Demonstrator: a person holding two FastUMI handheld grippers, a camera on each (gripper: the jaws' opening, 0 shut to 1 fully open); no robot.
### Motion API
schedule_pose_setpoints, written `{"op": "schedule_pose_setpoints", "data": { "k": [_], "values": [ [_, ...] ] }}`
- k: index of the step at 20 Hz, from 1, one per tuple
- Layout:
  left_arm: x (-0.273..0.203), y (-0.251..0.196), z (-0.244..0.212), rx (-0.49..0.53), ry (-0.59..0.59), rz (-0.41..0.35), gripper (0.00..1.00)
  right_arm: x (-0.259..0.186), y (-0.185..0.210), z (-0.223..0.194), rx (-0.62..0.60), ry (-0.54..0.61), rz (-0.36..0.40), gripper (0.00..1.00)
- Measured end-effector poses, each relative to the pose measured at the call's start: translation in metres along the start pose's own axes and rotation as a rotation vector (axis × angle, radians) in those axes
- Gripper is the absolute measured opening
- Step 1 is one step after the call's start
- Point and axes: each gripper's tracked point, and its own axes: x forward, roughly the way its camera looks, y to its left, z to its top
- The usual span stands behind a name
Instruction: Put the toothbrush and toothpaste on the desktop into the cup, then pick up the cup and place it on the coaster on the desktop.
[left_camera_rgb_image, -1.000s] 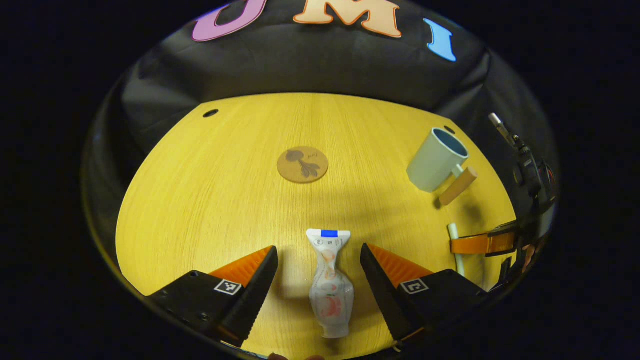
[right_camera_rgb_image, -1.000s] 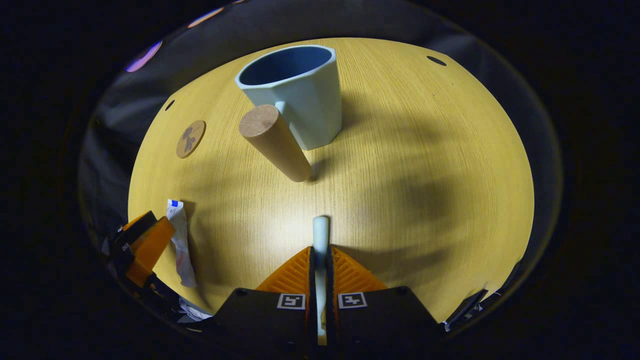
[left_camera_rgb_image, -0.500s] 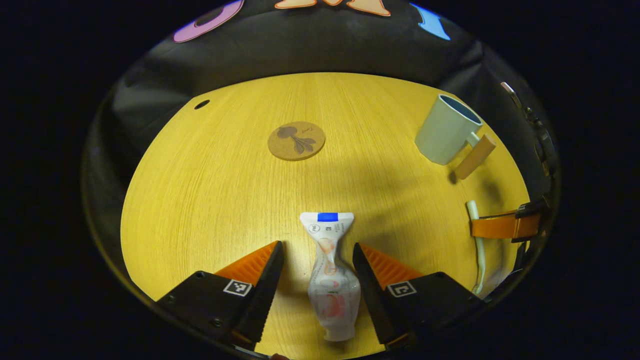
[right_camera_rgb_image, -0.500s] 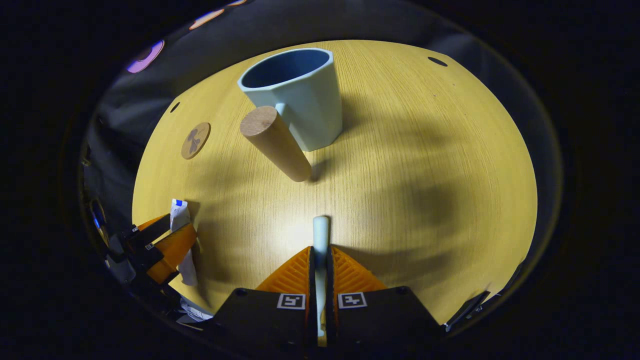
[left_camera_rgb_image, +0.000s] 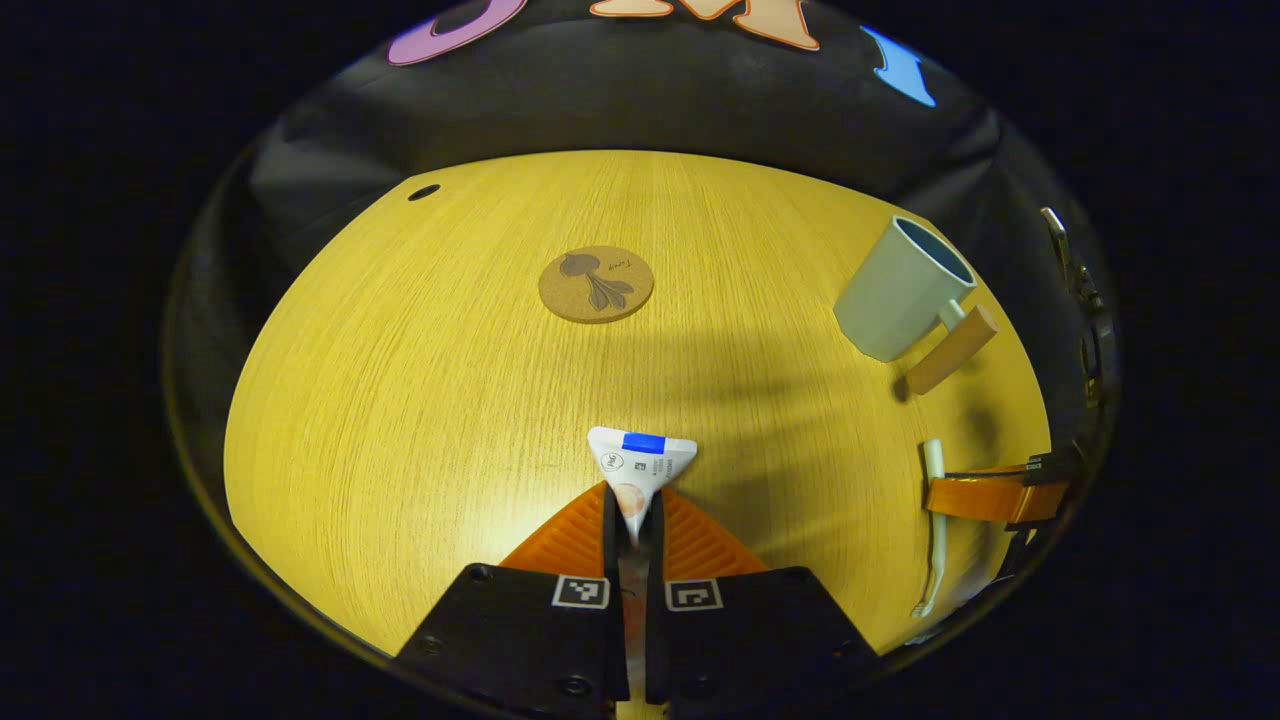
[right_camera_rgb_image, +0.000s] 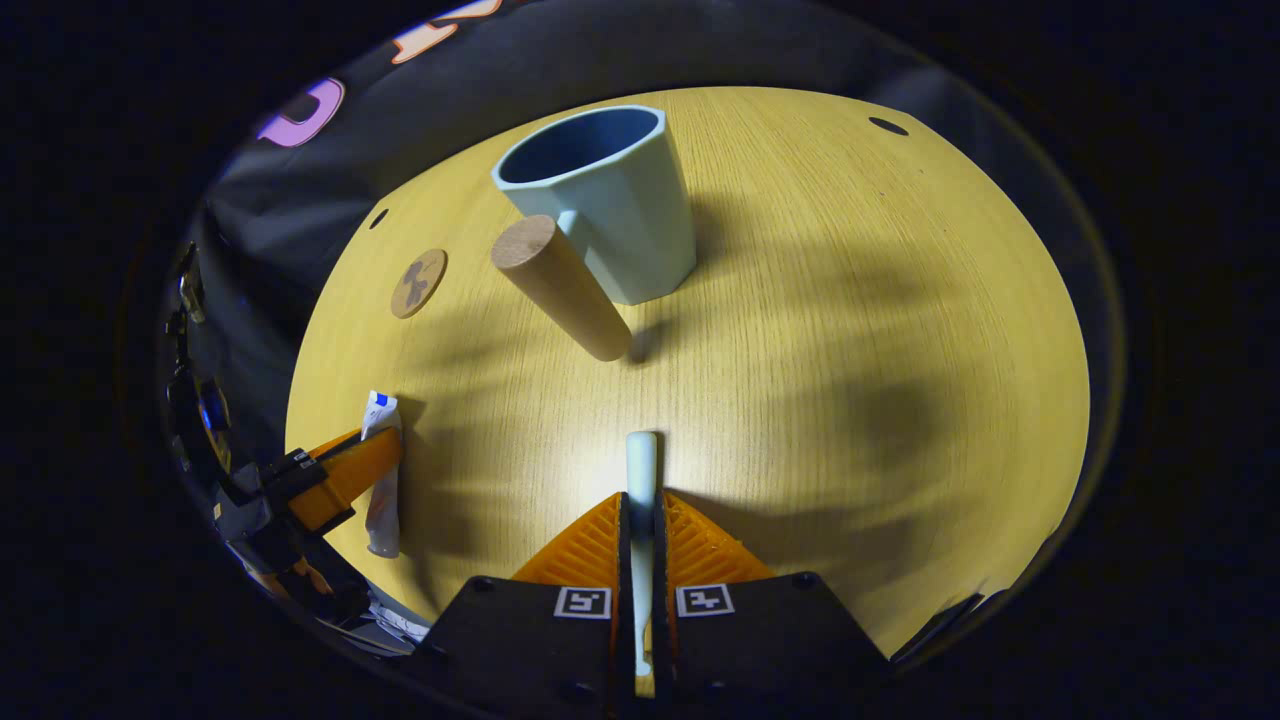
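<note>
Both tools are clenching loads: left tool pinching toothpaste, right tool gripping toothbrush lengthwise; cup standing nearer the right, ahead.

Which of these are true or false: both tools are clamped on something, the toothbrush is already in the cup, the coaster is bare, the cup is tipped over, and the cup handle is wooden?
1. Both tools are clamped on something. True: the left tool is shut on the toothpaste, and the right tool is shut on the toothbrush.
2. The toothbrush is already in the cup. False: it is low over the table, apart from the cup.
3. The coaster is bare. True.
4. The cup is tipped over. False: it stands upright, mouth up.
5. The cup's handle looks wooden. True: it is a wood-toned cylinder.
</note>
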Motion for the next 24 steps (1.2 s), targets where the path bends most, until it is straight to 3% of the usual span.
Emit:
{"op": "schedule_pose_setpoints", "data": {
  "k": [6, 14, 15, 16, 24],
  "values": [
    [-0.001, 0.0, 0.0, 0.052, 0.008, -0.04, 0.06, -0.014, 0.023, 0.009, 0.046, -0.048, 0.081, 0.09],
    [-0.002, 0.0, 0.001, 0.055, -0.004, -0.096, 0.06, -0.063, 0.044, 0.056, 0.137, -0.186, 0.199, 0.09],
    [-0.002, 0.0, 0.001, 0.048, -0.004, -0.101, 0.06, -0.068, 0.045, 0.064, 0.136, -0.207, 0.208, 0.05],
    [-0.002, 0.0, 0.001, 0.044, -0.004, -0.106, 0.06, -0.073, 0.046, 0.071, 0.133, -0.231, 0.213, 0.09],
    [-0.002, 0.0, 0.002, 0.023, -0.008, -0.135, 0.06, -0.122, 0.06, 0.16, 0.097, -0.465, 0.246, 0.09]
  ]
}}
